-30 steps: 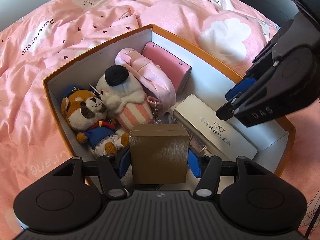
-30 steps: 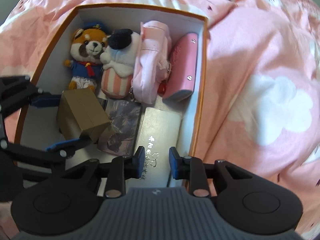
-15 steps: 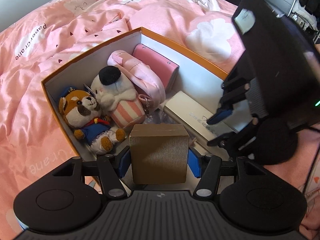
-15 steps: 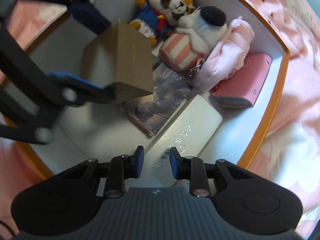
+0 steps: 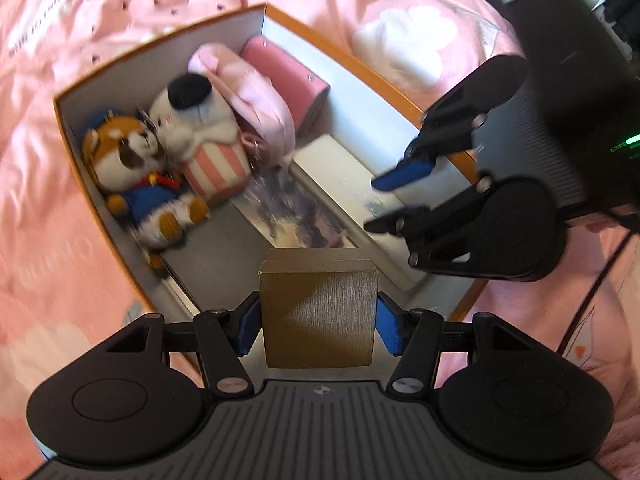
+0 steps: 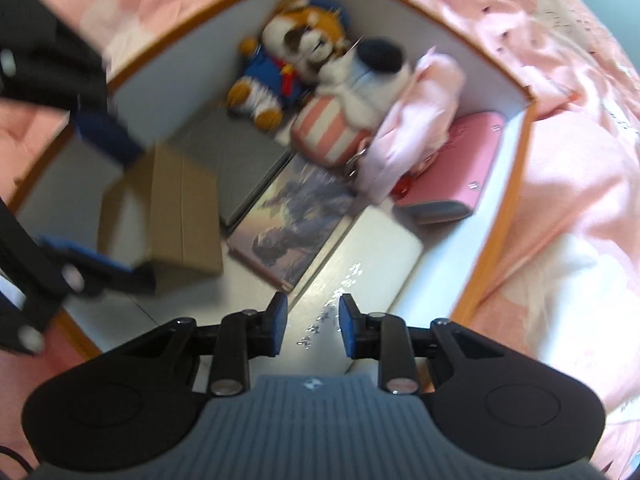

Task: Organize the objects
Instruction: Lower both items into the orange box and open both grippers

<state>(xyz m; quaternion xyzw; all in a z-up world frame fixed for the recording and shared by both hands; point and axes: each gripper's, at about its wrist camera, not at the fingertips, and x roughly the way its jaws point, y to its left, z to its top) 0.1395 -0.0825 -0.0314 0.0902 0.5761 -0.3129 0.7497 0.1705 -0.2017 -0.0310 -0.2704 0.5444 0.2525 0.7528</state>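
Gold box (image 5: 318, 316), left wrist view: clamped between the left gripper's (image 5: 318, 326) blue pads, above the near end of the orange-rimmed storage box (image 5: 360, 64). The right gripper (image 5: 384, 200) hangs over the white case (image 5: 340, 176).

Right wrist view: right gripper (image 6: 312, 322) jaws slightly parted, holding nothing, above the white case (image 6: 372, 256). Gold box (image 6: 168, 216) sits at left, beside the picture book (image 6: 292, 220).

White case (image 6: 362, 276): a row of small silver characters along the lid, too blurred to read, possibly Chinese script. Pink duvet (image 5: 132, 28): dark lettering at the upper left edge, smeared by motion, illegible. Each gripper body carries a small round emblem at its front edge, no letters made out.
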